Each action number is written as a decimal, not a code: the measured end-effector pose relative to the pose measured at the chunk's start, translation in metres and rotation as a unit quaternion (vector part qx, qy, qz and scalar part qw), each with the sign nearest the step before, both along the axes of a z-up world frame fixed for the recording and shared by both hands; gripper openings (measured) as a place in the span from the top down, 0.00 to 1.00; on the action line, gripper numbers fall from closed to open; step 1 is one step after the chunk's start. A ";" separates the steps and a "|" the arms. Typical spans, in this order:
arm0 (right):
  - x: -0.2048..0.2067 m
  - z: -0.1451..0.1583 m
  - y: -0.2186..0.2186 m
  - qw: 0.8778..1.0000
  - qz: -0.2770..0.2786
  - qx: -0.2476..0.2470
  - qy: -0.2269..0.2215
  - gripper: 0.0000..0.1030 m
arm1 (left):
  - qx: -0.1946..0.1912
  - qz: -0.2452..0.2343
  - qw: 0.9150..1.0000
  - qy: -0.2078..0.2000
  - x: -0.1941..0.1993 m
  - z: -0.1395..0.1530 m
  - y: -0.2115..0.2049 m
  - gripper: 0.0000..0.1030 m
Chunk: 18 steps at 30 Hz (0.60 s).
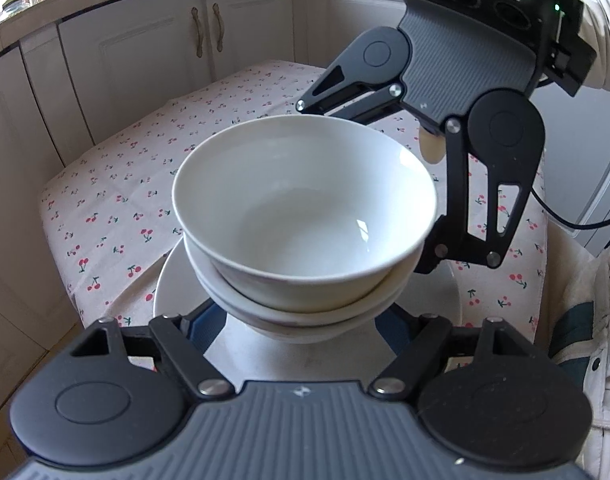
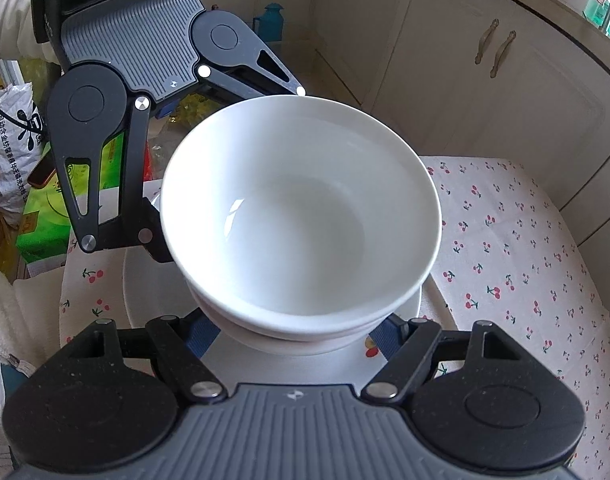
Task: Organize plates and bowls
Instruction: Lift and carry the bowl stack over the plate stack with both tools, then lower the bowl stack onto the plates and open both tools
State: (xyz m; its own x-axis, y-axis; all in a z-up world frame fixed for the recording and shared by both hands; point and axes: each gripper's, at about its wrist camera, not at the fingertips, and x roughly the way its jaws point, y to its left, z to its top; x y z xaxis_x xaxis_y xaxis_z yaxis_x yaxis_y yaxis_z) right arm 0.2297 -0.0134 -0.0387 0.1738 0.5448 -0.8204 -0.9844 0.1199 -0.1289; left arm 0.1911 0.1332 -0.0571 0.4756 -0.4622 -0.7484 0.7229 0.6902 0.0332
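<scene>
Cherry-print tablecloth (image 1: 105,208); cream cabinets (image 1: 145,48) behind; plate (image 2: 145,300) underneath bowls (image 2: 301,216).

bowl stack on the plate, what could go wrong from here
1. The top bowl sits slightly askew in the nested bowl stack; a one-sided squeeze or uneven lift could tip it off.
2. The left tool and right tool straddle the stack from opposite sides; if the two hands do not move together, the bowls may slide on the plate.
3. The plate lies near the tablecloth edge, so a shove could push it off.
</scene>
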 end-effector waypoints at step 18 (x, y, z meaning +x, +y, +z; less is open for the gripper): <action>0.000 -0.001 -0.002 1.000 -0.012 0.004 0.000 0.20 | -0.027 0.020 0.999 0.010 0.001 -0.003 0.006 0.21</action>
